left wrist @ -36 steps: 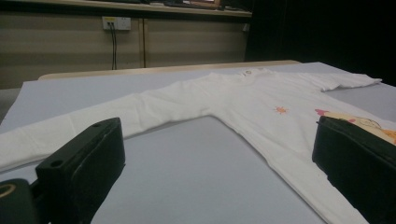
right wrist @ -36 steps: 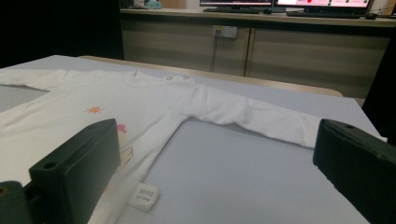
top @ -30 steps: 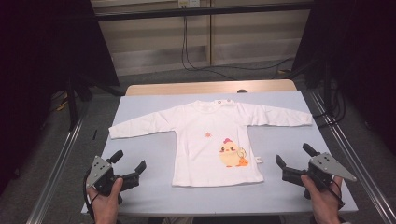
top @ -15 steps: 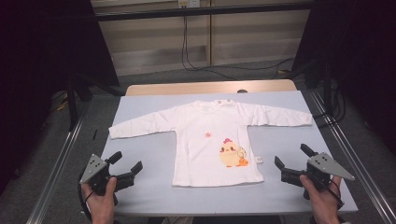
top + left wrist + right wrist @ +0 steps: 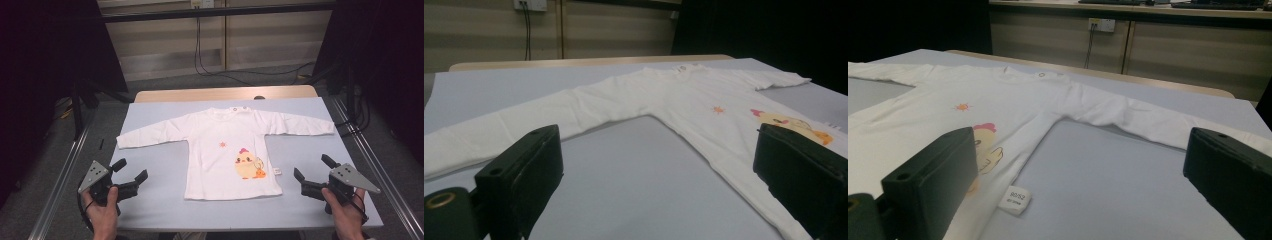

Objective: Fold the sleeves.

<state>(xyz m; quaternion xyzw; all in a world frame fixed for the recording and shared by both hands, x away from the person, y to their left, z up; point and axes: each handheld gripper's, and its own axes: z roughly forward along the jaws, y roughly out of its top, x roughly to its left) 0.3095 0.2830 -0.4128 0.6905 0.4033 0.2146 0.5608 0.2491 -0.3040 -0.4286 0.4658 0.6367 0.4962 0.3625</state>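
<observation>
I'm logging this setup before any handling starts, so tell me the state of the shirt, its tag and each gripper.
shirt: flat, face up, sleeves spread.
side tag: sticking out from the hem, on the table.
left gripper: open, off the shirt.
right gripper: open, off the shirt.

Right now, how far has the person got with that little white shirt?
Barely begun. Done: the shirt lies spread flat on the table, both sleeves out. In hand: nothing; the left gripper and right gripper sit open beside its hem, apart from the cloth. Left: likely all the folding, since no fold shows.
</observation>
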